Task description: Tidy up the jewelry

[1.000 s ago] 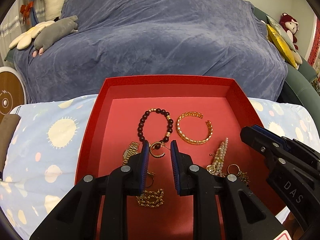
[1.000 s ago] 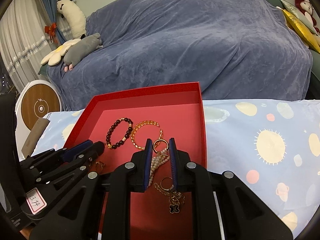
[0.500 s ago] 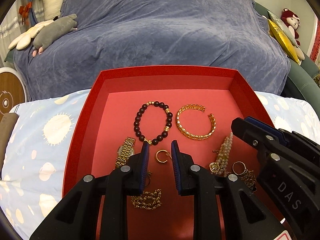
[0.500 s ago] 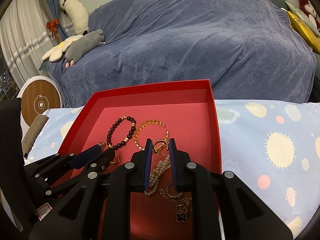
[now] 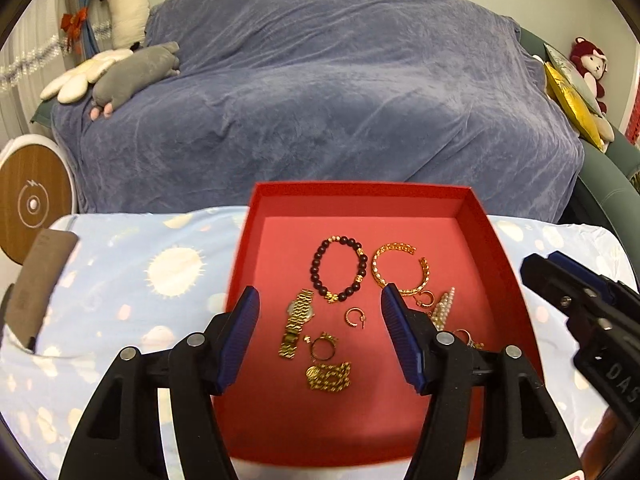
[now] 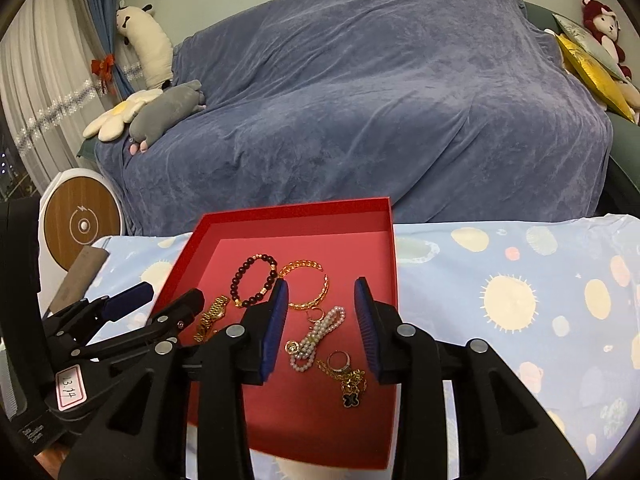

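Observation:
A red tray (image 5: 256, 208) (image 6: 394, 248) on the sun-print cloth holds the jewelry: a dark bead bracelet (image 5: 340, 270) (image 6: 254, 280), a gold cuff (image 5: 400, 268) (image 6: 306, 284), a gold watch (image 5: 298, 322) (image 6: 210, 318), a small gold hoop earring (image 5: 354, 317), a ring (image 5: 323, 346), a gold chain (image 5: 329, 376), a pearl strand (image 6: 318, 338) (image 5: 442, 312) and a clover pendant (image 6: 352, 398). My left gripper (image 5: 318, 302) is open and empty above the tray. My right gripper (image 6: 320, 288) is open and empty above the pearls.
A sofa under a blue throw (image 5: 320, 100) stands behind the table. Plush toys (image 5: 132, 72) lie on its left, gold cushions (image 5: 572, 100) on its right. A round wood-faced device (image 5: 32, 204) stands at the left. A brown pouch (image 5: 40, 280) lies at the table's left edge.
Both grippers have opened wide and pulled back up from the tray. The small gold hoop earring now lies loose on the tray floor. The pearls lie free.

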Motion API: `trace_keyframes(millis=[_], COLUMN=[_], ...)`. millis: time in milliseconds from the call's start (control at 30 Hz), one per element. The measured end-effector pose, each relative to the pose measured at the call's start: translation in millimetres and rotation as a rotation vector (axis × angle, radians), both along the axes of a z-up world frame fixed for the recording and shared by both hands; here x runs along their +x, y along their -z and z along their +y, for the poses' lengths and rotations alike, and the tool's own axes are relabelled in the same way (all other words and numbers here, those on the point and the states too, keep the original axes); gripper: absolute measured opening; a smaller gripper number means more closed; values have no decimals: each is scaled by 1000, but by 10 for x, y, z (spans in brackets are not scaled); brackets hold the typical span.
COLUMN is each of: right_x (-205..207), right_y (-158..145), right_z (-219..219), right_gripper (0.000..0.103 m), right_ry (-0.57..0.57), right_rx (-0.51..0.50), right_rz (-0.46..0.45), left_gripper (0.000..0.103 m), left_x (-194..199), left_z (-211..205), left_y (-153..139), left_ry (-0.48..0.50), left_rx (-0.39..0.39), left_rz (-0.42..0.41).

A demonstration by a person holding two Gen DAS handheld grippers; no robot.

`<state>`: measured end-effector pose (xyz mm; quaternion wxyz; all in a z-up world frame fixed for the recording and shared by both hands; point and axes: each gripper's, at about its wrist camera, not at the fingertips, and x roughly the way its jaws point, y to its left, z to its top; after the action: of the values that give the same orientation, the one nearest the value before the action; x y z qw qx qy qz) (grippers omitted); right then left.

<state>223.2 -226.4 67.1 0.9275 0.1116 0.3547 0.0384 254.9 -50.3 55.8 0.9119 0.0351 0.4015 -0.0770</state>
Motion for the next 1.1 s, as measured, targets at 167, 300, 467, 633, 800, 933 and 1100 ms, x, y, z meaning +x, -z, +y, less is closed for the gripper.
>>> trace_keyframes(millis=[167,300,467,633,800,933,1100], right_x=[-494,-1005,-1472,-1731,-1742,-1707,-1676], right_y=[-149,-43,87,131,130,167,227], right_z=[52,132,222,362,445,453,528], right_gripper=[52,66,69,78,87,91,92], right_ry=[6,4,14,27,36,44,23], right_rx=[-3,-36,-27,-83,-129,-135,-141], right_rz=[3,14,38,7,-29,-32,-21], left_gripper=[65,71,72,72,82,85,85], left_x=[-420,-872,-1389,-1677,-1738,-1717,-1700], left_z=[145,271,383,430,367,360,339], left_y=[-232,-183,30,78,144,205,264], left_ry=[-1,-16,-34,-38,-13,-14,-5], left_rx=[-3,-17,-8,1,30,48,73], left_rz=[-21,0,23,6,1,8,21])
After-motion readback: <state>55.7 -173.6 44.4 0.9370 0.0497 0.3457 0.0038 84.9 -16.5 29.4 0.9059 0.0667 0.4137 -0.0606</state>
